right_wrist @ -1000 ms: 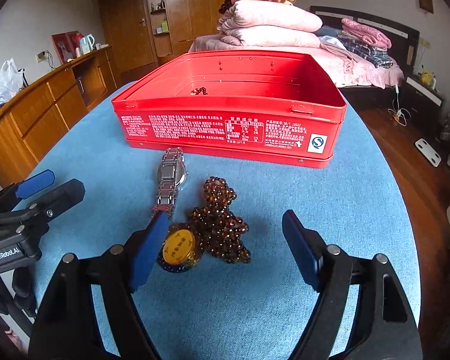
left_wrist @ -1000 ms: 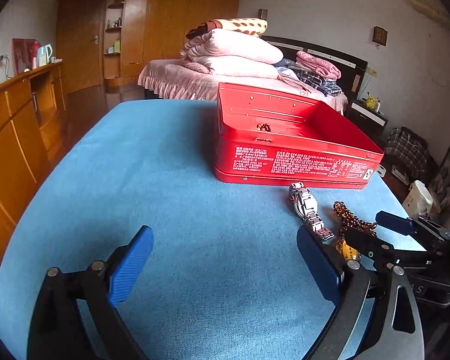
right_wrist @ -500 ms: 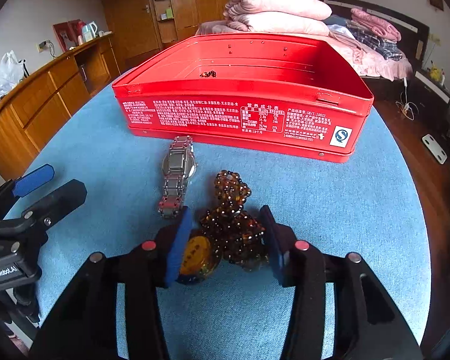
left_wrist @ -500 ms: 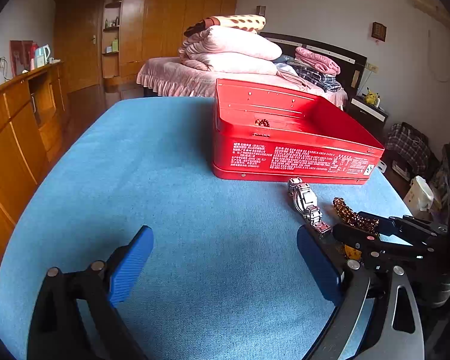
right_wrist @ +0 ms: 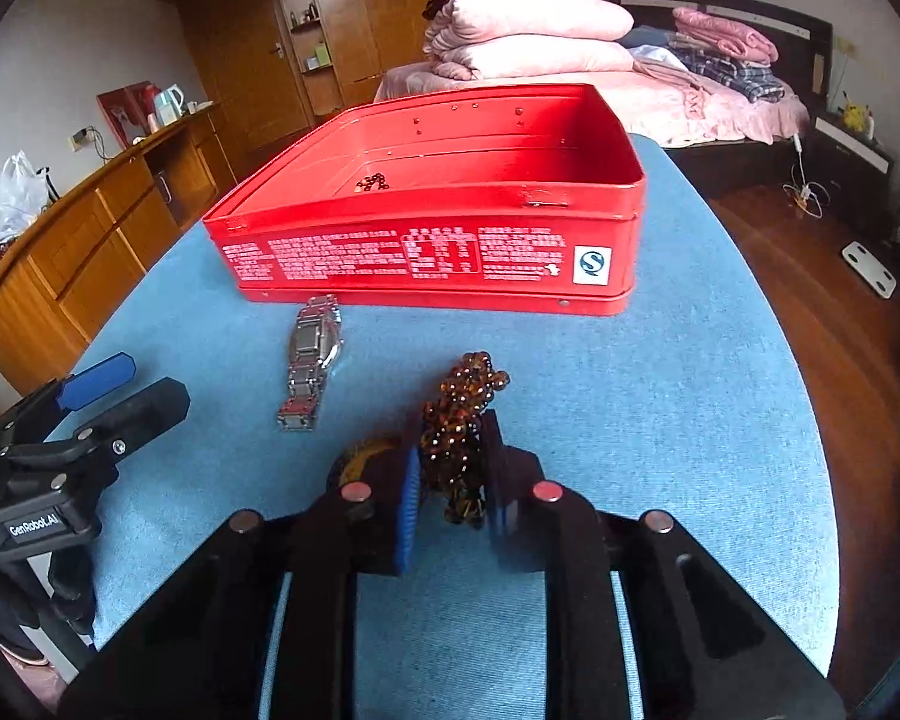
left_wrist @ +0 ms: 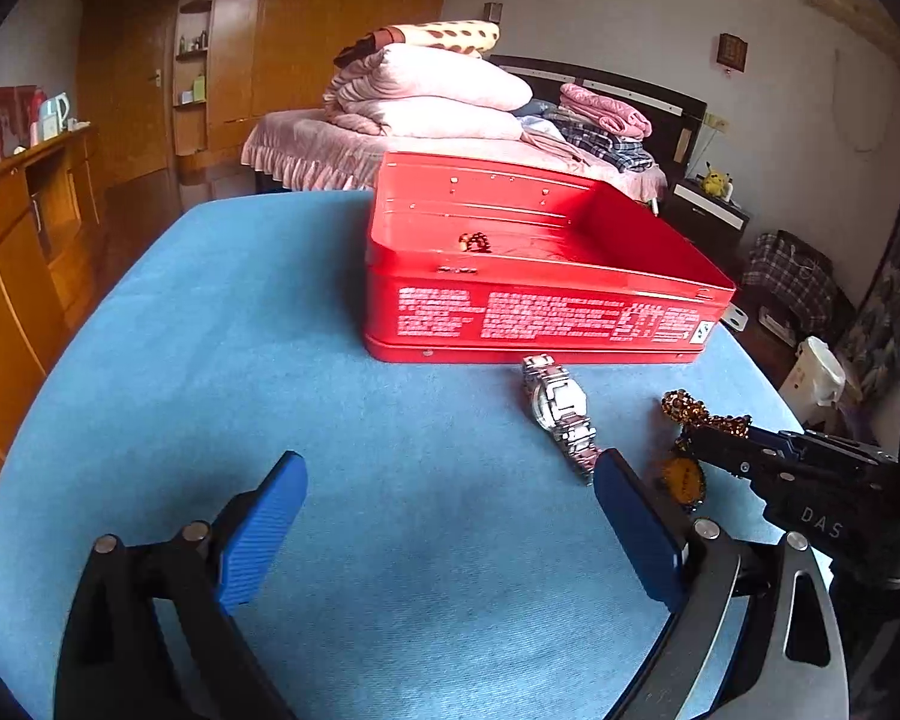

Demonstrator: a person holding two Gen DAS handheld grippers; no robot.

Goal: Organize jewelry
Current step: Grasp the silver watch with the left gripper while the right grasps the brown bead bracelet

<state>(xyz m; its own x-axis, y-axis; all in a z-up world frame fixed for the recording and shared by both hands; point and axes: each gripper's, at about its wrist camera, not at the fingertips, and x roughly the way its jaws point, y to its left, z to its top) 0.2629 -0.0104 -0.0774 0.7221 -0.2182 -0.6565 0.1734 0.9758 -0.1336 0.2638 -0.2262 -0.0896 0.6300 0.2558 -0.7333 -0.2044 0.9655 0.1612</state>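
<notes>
Right gripper: fingers clamped narrow on amber bead strand, beads bunched between pads, low on blue desk. Yellow pendant sits just outside left pad, likely to dangle on lift. Left gripper: fingers wide, holding nothing, hovering over bare desk. Silver watch lies beside beads, just in front of red tin; small dark piece already in tin. Advice: lift straight up, clear tin wall, avoid snagging watch, release over tin floor.

Each black hand-held gripper has ribbed blue pads.
</notes>
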